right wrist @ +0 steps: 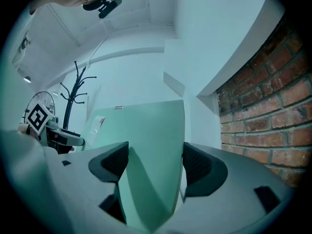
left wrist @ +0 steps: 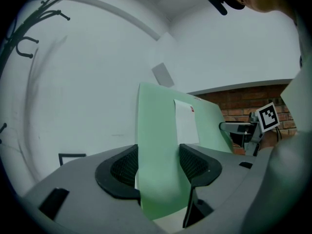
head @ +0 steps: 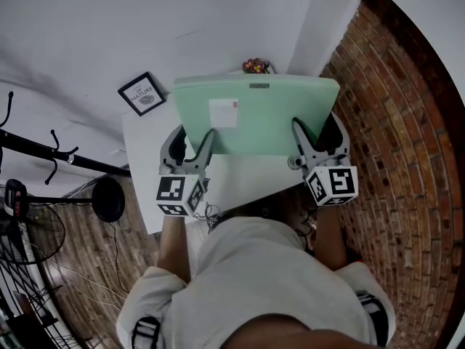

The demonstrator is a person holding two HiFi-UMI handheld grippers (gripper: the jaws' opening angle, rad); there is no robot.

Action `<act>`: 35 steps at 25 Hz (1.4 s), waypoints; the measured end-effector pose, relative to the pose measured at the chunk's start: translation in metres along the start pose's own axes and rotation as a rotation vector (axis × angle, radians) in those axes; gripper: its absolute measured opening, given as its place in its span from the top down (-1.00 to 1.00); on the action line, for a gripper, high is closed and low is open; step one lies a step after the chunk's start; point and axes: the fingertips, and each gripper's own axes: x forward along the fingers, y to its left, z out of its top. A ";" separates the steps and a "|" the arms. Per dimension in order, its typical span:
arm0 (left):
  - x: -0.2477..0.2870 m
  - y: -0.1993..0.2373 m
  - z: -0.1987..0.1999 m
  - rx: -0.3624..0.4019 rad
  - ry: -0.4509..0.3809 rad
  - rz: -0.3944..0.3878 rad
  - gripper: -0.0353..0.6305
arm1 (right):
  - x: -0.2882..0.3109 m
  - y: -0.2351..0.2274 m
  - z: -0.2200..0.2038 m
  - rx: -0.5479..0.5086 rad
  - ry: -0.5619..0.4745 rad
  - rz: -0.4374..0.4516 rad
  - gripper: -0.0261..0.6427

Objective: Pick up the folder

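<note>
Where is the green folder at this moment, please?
In the head view the folder is centred over the white table, held by the left gripper and the right gripper, with a framed picture to its left.

Head overhead, gripper views seemingly level, sharing folder (head: 276,122)

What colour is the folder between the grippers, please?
The folder is mint green, clearest in the head view.

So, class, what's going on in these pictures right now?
A person holds a two-jaw gripper in each hand. The left gripper and the right gripper each clamp one end of a pale green folder with a white label, holding it over the white table. A small framed picture sits at the table's far corner.
</note>
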 end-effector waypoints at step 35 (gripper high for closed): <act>-0.001 0.010 0.007 0.001 -0.035 -0.011 0.09 | 0.009 0.006 0.009 -0.010 -0.012 -0.003 -0.11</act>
